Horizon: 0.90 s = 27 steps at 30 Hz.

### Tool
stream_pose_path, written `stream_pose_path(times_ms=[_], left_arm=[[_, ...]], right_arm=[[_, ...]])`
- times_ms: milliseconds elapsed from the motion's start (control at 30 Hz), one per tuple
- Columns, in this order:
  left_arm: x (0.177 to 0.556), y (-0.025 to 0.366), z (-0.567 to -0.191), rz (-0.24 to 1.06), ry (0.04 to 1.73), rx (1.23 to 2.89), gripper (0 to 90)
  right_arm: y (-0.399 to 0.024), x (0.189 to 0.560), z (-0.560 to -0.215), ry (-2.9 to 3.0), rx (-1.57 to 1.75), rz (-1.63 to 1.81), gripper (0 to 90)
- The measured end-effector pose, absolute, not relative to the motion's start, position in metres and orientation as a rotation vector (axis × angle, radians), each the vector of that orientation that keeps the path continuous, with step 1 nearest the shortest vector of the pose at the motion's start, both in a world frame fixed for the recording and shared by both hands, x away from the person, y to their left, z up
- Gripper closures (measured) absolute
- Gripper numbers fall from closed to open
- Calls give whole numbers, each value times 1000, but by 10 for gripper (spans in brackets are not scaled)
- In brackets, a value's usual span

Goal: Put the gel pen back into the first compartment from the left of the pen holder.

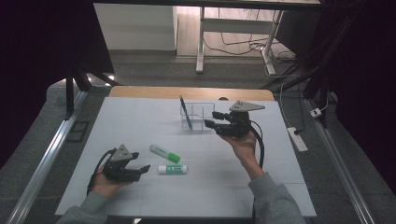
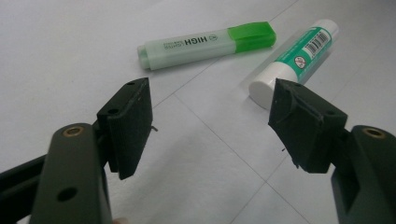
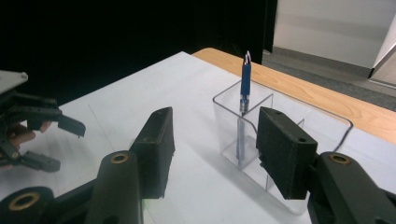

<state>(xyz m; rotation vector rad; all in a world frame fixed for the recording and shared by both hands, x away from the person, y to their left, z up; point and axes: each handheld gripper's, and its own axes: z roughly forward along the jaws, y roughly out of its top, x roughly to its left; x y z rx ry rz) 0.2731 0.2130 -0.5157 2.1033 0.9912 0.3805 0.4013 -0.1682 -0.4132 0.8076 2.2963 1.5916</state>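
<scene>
High view: two grippers over a white table.
Left gripper (image 1: 142,169) and right gripper (image 1: 210,119) both gape, holding nothing; pen (image 1: 185,112) stands in clear holder (image 1: 205,108), frame centre.

I'm working in a lab here: paper-covered worktop (image 1: 140,116), dark curtains (image 1: 42,42), cables (image 1: 243,46) trailing under bare desk frames (image 1: 201,42).

left gripper (image 1: 140,169) low, fingers (image 2: 128,126) apart, right gripper (image 1: 212,119) raised, fingers (image 3: 156,151) apart
</scene>
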Motion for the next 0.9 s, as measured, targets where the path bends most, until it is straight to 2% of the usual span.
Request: stream_pose_path(times_ms=[333, 900], left_arm=[[273, 212, -516, 383, 992, 2107, 299], [274, 215, -516, 378, 1000, 2096, 299]], right_arm=[[-183, 389, -420, 2305, 811, 1561, 466], [-185, 375, -435, 2418, 762, 1491, 459]])
